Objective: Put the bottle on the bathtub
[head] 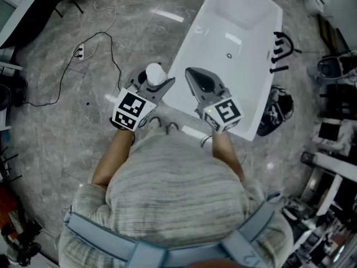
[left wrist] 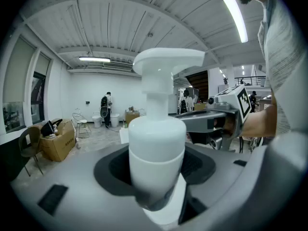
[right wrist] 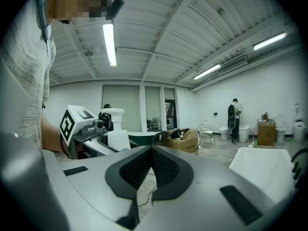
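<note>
Bottle clamped by left gripper; right gripper, per its own view, has jaws closed empty.

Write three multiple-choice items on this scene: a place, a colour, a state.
1. Where is the pump bottle? A in the bathtub B in the left tongs C on the floor
2. Its colour? A white B blue C green
3. The right tongs are: A wide open B shut on the bottle C shut, empty
B: jaws clamp it, outside the bathtub. A: body and pump are white. C: jaws meet, nothing between.
</note>
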`<action>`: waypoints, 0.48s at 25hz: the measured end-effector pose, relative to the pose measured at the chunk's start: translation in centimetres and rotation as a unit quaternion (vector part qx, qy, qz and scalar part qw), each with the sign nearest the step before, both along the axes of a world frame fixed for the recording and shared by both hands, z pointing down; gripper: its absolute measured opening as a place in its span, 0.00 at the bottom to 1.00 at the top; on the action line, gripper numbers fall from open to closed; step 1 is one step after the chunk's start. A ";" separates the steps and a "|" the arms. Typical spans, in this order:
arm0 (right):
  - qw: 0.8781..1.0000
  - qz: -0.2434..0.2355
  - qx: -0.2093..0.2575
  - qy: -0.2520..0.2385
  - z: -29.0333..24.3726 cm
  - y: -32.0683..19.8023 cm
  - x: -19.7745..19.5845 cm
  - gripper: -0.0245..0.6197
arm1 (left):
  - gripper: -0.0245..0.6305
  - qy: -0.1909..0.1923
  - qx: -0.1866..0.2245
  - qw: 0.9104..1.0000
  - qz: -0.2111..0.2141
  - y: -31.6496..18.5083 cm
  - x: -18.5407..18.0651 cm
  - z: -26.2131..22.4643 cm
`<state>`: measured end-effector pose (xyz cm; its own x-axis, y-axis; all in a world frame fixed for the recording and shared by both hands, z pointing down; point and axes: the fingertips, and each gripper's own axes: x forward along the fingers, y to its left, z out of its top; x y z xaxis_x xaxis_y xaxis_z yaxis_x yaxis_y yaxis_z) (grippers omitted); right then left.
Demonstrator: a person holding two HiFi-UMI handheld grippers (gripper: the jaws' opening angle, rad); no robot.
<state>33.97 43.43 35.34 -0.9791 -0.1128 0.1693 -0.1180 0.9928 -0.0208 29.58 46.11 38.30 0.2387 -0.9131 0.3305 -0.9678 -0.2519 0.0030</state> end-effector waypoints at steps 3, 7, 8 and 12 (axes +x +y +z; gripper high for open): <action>1.000 0.004 0.004 0.001 -0.2 -0.5 1.1 0.04 | 0.42 0.001 0.000 1.000 0.007 -0.6 1.1 -0.3; 1.000 0.010 -0.001 -0.003 -0.5 -0.9 1.6 0.04 | 0.42 0.001 0.002 1.000 0.016 -1.3 2.0 -0.5; 1.000 0.012 0.003 -0.003 -0.4 -1.0 1.8 0.04 | 0.42 0.001 0.002 1.000 0.019 -1.4 2.2 -0.5; 1.000 0.019 0.001 -0.002 -0.3 -1.7 3.0 0.04 | 0.42 0.000 0.002 1.000 0.024 -2.1 3.2 -0.5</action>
